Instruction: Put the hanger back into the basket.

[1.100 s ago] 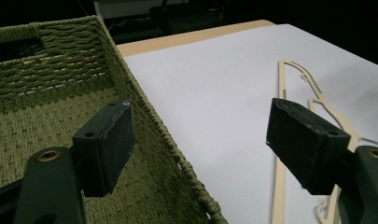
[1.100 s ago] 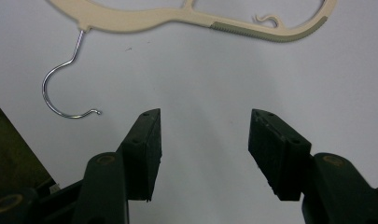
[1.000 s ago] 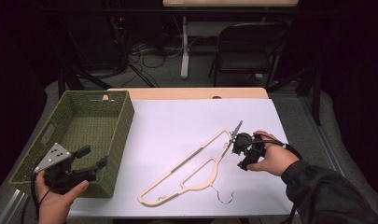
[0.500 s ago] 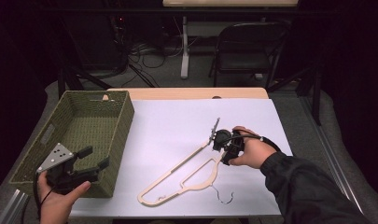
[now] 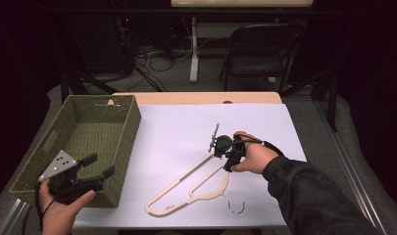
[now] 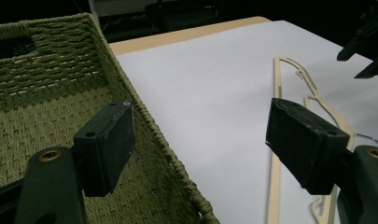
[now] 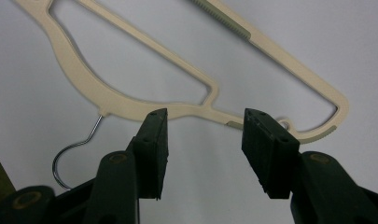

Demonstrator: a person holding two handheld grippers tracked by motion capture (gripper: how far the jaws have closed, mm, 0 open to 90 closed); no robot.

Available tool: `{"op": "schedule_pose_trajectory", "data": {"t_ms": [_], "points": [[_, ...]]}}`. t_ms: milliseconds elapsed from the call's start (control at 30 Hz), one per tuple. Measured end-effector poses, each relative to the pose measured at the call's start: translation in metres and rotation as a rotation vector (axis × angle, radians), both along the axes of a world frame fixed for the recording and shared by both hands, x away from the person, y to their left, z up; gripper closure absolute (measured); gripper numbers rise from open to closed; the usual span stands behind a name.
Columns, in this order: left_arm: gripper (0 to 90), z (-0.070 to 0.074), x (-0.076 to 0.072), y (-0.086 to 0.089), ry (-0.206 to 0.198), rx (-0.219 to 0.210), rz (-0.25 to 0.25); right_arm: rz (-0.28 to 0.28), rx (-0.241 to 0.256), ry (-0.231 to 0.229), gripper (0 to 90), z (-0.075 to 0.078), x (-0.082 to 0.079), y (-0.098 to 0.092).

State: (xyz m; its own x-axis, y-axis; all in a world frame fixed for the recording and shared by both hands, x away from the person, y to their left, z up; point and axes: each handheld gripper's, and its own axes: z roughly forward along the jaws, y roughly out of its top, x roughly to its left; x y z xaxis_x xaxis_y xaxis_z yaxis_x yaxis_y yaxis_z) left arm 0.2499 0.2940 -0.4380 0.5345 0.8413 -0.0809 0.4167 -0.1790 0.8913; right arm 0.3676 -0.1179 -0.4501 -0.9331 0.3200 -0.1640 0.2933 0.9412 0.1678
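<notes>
Your right gripper (image 7: 203,140) hovers, jaws wide, just above the hanger (image 7: 130,100), nothing grasped yet; left gripper (image 6: 200,149) also wide.

No readable text or labels anywhere

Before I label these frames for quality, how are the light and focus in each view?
High view: the white table top is evenly lit, the room behind dark. Left gripper view: the near black claw pads look soft, the woven green basket sharper. Right gripper view: the cream plastic hanger is crisp, with faint shadows and no glare.
</notes>
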Motion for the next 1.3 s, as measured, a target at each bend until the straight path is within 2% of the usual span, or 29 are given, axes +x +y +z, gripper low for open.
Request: {"op": "schedule_pose_trajectory", "data": {"t_ms": [500, 700, 800, 933, 1300], "points": [[23.9, 0.000, 0.000, 0.000, 0.003, 0.001, -0.002, 0.048, -0.036, 0.039, 51.2, -0.015, 0.004, 0.014], [23.9, -0.001, 0.000, -0.002, 0.006, 0.001, -0.006, 0.049, -0.038, 0.045, 51.2, -0.018, 0.008, 0.016], [23.9, -0.001, 0.000, -0.003, 0.005, 0.004, -0.010, 0.042, -0.043, 0.069, 51.2, -0.020, 0.011, 0.016], [23.9, -0.001, 0.000, -0.005, 0.005, 0.007, -0.017, 0.046, -0.048, 0.072, 51.5, -0.025, 0.014, 0.018], [24.0, -0.003, 0.000, -0.011, 0.010, 0.013, -0.038, 0.099, -0.073, 0.074, 51.6, -0.040, 0.018, 0.030]]}}
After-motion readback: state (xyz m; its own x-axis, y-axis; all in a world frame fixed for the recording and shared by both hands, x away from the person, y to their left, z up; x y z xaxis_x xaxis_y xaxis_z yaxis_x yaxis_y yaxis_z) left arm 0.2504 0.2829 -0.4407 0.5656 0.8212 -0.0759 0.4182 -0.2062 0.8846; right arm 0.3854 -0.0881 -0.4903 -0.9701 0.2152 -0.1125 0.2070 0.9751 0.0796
